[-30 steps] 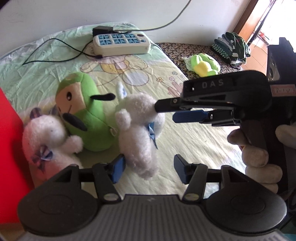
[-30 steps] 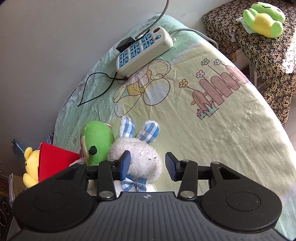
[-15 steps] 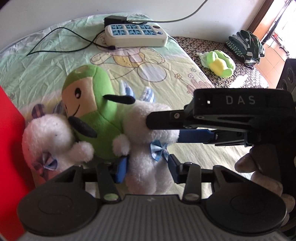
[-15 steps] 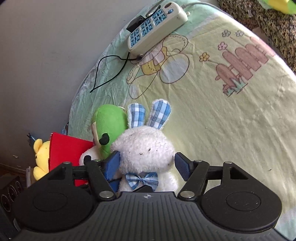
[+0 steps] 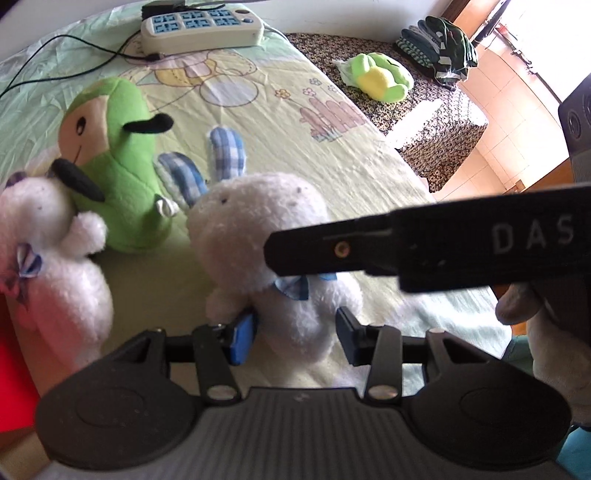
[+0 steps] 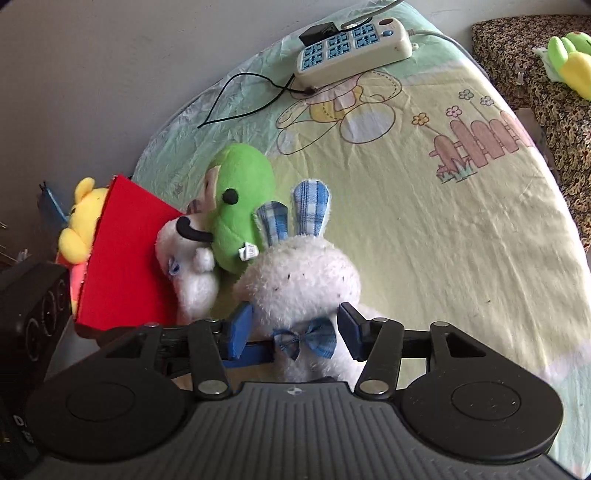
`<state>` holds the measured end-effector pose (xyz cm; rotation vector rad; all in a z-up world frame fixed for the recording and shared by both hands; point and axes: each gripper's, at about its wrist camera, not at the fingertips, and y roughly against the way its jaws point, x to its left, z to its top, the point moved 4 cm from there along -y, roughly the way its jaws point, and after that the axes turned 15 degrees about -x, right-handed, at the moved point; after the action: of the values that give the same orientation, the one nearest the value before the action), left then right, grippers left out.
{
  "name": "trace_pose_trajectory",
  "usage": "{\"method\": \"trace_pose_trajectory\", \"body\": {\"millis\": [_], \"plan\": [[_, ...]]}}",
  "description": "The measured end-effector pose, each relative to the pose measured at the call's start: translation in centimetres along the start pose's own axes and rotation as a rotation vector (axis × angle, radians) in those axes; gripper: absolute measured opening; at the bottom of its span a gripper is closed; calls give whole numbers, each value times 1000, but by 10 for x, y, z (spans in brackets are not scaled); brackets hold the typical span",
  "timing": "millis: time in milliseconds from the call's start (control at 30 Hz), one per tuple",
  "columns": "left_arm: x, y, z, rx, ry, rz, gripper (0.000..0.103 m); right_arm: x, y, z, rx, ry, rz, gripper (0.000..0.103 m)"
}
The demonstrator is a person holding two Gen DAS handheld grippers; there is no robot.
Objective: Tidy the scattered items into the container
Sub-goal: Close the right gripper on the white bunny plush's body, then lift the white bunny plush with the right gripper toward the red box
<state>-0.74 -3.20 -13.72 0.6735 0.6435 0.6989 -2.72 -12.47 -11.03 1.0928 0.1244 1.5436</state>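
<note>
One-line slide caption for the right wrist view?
Right gripper straddles a white bunny on the bedsheet, beside a green plush and red container.

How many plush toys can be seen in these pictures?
5: white rabbit between the jaws, green toy, second white toy beside it, yellow bear behind the red container, green frog aside.

Your left wrist camera sits low and close, looking along its fingers across the bed sheet toward the power strip. Your right wrist camera looks down from higher up, facing the same way. Both views share the white rabbit plush, the green plush and that power strip.
</note>
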Motion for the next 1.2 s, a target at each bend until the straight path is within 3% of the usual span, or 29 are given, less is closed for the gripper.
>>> {"method": "trace_pose_trajectory", "body": {"millis": [100, 200, 400, 467, 600, 800, 1067, 1200], "plan": [[7, 14, 7, -49, 3, 23, 44, -2, 9, 9, -68, -47, 33, 54], [18, 17, 17, -77, 52, 28, 44, -12, 8, 18, -114, -59, -5, 55], [24, 6, 22, -70, 95, 46, 46, -27, -16, 7, -34, -115, 19, 55], [30, 4, 23, -73, 108, 63, 48, -28, -20, 4, -36, -136, 31, 60], [40, 6, 26, -99, 126, 99, 59, -26, -27, 4, -24, -136, 56, 62], [38, -1, 30, -99, 105, 113, 58, -23, -38, 3, -8, -142, 81, 63], [23, 1, 23, -106, 74, 141, 57, -24, -35, -1, 10, -147, 103, 56], [15, 4, 18, -102, 53, 133, 57, -11, -25, -5, 0, -55, 66, 55]]}}
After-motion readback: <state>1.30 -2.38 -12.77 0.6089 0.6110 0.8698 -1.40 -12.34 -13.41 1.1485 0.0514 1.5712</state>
